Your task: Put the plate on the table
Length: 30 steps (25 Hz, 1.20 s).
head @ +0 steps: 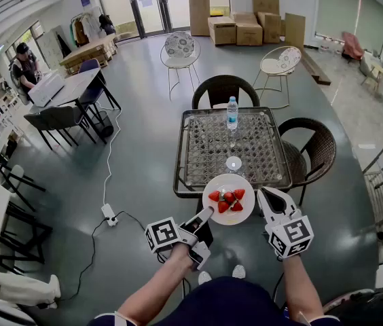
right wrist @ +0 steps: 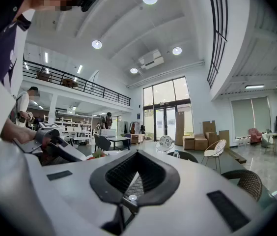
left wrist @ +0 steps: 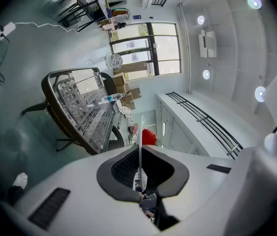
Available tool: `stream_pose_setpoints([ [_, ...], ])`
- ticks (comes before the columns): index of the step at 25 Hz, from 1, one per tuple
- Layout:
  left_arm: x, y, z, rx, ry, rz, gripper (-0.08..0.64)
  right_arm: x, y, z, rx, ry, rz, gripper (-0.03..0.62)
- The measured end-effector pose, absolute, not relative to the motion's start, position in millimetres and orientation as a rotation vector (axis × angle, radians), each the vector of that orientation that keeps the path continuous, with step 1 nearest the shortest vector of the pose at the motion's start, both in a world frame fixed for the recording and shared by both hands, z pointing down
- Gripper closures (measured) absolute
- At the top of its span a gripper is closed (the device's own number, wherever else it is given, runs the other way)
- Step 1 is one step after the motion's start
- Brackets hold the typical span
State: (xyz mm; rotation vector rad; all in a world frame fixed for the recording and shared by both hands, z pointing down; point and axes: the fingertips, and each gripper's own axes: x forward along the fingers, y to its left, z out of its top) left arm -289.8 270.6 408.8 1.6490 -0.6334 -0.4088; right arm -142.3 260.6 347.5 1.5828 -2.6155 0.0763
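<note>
plate held at near edge of table

i see the glass-topped table (head: 186, 176) ahead of me, square, with a dark rim. one dark wicker chair (head: 225, 89) is at its far side and another wicker chair (head: 318, 148) at its right side.

the left gripper (head: 209, 214) is rolled on its side, and its jaws are closed on the left rim of the plate (head: 228, 213). in the left gripper view the plate's edge (left wrist: 140, 146) runs straight between the two pads. the right gripper (head: 271, 194) is just right of the plate, apart from it. its jaws are together with nothing between them.

in the head view the white round plate lies across the table's near rim. i cannot tell whether it touches the table.

a water bottle (head: 232, 112) stands upright on the table's far half, near the middle. a small clear glass (head: 233, 164) stands on the table just beyond the plate.

several red strawberries (head: 227, 200) are grouped in the plate's centre. one strawberry (left wrist: 149, 137) shows past the jaws in the left gripper view.
</note>
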Motion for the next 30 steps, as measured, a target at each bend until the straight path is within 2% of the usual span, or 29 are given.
stream_pose_setpoints([
  [22,-279,260,415,1.67,-0.644,-0.391,0.544,-119,243,349,1.648,-2.574,0.081,0.588],
  [30,-235,239,414,1.666,-0.669,-0.392,0.543,-69,226,355,1.654,-2.578,0.13,0.588],
])
